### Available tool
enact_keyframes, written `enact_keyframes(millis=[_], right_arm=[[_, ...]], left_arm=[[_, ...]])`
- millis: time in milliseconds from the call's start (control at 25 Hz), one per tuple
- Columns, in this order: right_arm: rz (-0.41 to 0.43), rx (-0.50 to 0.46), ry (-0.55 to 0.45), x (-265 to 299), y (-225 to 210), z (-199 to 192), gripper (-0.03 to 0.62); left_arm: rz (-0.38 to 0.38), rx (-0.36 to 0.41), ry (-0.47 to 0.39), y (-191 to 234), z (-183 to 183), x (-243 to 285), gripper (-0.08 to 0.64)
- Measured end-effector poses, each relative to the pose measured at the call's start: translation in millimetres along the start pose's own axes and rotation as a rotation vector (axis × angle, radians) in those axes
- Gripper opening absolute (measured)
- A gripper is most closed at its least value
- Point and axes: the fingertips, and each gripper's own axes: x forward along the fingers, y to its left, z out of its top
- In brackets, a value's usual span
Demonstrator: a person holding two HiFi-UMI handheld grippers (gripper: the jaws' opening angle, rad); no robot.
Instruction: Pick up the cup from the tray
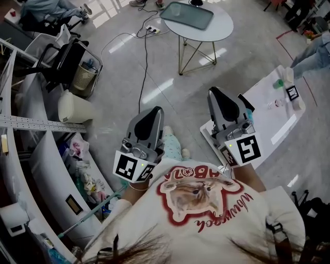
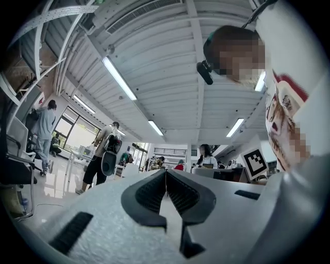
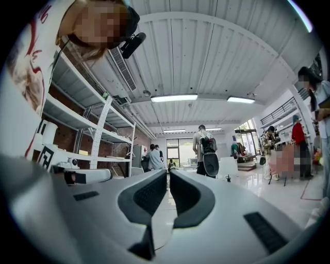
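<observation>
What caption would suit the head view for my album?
Person holds left gripper and right gripper shut and empty, far from the cup on its tray.

Person wears a white T-shirt with red-edged cat print and red lettering. Left gripper and right gripper: grey-white shells, black ribbed jaws, black-and-white marker cubes.

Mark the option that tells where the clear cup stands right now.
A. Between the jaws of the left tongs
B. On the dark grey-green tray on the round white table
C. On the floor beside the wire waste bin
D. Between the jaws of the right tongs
B: in the head view the clear cup stands on the dark grey-green tray atop the round white table.
</observation>
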Motion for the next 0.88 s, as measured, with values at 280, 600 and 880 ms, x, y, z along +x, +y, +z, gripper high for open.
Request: enact_keyframes(millis=[280, 600, 880], right_arm=[[0.01, 0.002, 0.006, 26.0, -12.4, -8.1, 0.038], [-0.03, 0.005, 0.008, 81.3, -46.0, -17.4, 0.038], [-0.061, 0.01, 0.006, 153.0, -76.5, -22.8, 0.038]], left_arm=[[0.003, 0.003, -0.002, 23.8, -6.0, 20.4, 0.014], [-0.022, 0.0, -0.004, 78.6, -11.5, 71.3, 0.014], [-0.051, -0.009, 0.006, 142.2, -13.9, 125.8, 0.014]])
